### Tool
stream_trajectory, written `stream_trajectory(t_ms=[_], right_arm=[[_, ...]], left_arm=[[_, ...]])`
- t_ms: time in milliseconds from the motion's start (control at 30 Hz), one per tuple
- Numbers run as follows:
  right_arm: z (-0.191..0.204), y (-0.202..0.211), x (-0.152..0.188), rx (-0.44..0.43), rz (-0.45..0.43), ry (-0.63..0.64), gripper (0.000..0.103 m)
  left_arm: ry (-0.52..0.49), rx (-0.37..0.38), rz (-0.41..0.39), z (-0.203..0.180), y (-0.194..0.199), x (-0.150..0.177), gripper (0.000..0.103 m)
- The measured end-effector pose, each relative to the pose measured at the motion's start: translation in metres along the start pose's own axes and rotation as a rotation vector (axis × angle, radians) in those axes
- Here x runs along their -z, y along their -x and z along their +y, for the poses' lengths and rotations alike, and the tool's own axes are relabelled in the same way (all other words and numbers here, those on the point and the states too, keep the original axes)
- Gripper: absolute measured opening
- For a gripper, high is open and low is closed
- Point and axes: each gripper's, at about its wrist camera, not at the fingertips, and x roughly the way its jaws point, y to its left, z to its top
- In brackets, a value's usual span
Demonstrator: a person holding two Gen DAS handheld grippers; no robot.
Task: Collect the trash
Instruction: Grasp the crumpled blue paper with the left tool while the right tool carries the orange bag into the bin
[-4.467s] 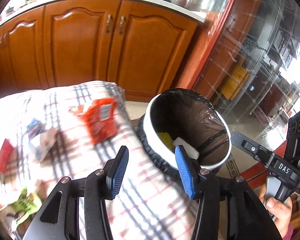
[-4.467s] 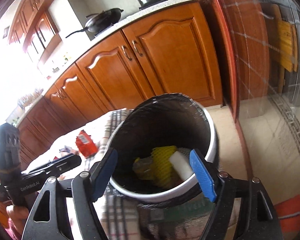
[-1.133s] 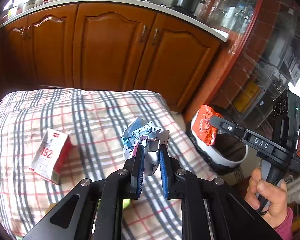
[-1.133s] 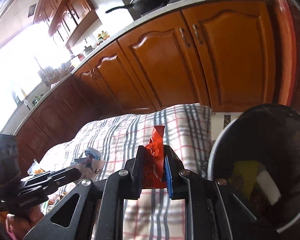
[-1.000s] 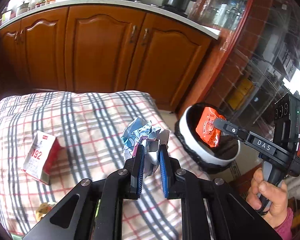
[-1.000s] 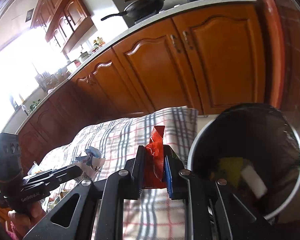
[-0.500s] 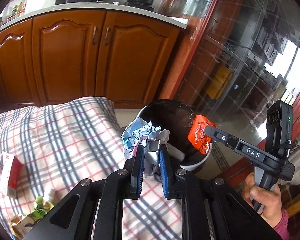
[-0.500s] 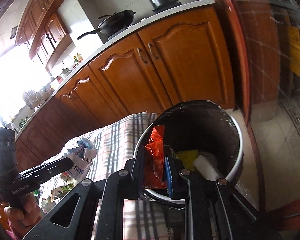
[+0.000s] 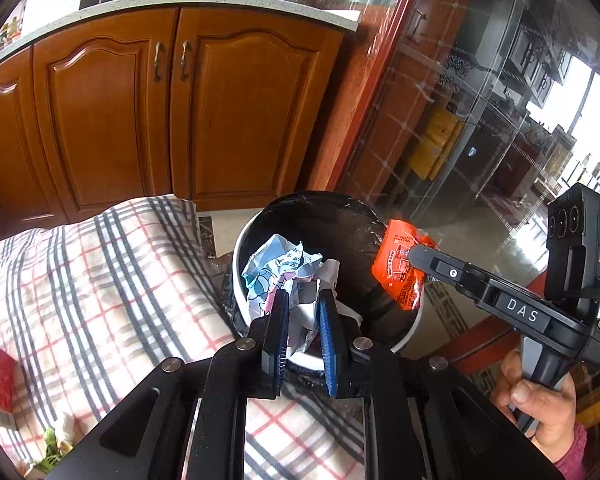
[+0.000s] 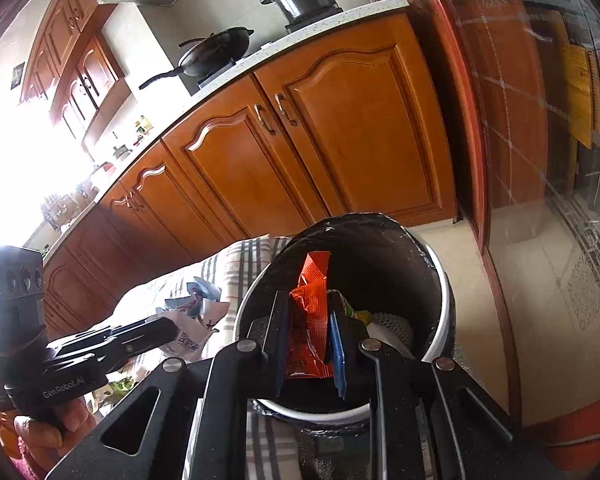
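Observation:
My left gripper [image 9: 303,300] is shut on a crumpled blue and white wrapper [image 9: 278,268] and holds it over the near rim of the trash bin [image 9: 242,248], a white pail lined with a black bag. My right gripper [image 10: 310,320] is shut on a red snack packet [image 10: 310,312] and holds it over the bin's mouth [image 10: 440,276]. The red packet [image 9: 400,268] and the right gripper [image 9: 416,256] also show in the left wrist view at the bin's far right rim. The wrapper [image 10: 196,312] and the left gripper [image 10: 172,326] show in the right wrist view. Yellow and white trash lies inside the bin.
The bin stands at the end of a table with a plaid cloth [image 9: 100,280]. A red and white carton [image 9: 2,384] and green scraps [image 9: 56,440] lie at its left edge. Wooden cabinets [image 9: 160,108] stand behind. A glass partition [image 9: 480,120] is on the right.
Both grippers picked up trash from the cloth and carried it right to the bin. In the last half second both moved further over the bin's mouth.

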Motion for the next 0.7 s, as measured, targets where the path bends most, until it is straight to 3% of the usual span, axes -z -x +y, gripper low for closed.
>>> stream_trajectory(t_ms=[400, 500, 600, 700], right_arm=[[-0.018, -0.023, -0.006, 0.03, 0.052, -0.022, 0.02], [-0.022, -0.029, -0.009, 0.031, 0.067, -0.028, 0.025], [-0.025, -0.031, -0.01, 0.027, 0.072, -0.04, 0.04], [-0.028, -0.028, -0.008, 0.023, 0.063, -0.057, 0.048]], left_arm=[[-0.01, -0.006, 0.058, -0.012, -0.044, -0.02, 0.014], [-0.022, -0.006, 0.085, -0.014, -0.052, -0.021, 0.016], [-0.04, -0.008, 0.1, -0.018, -0.057, -0.02, 0.025], [-0.03, -0.019, 0.1, -0.016, -0.057, -0.019, 0.029]])
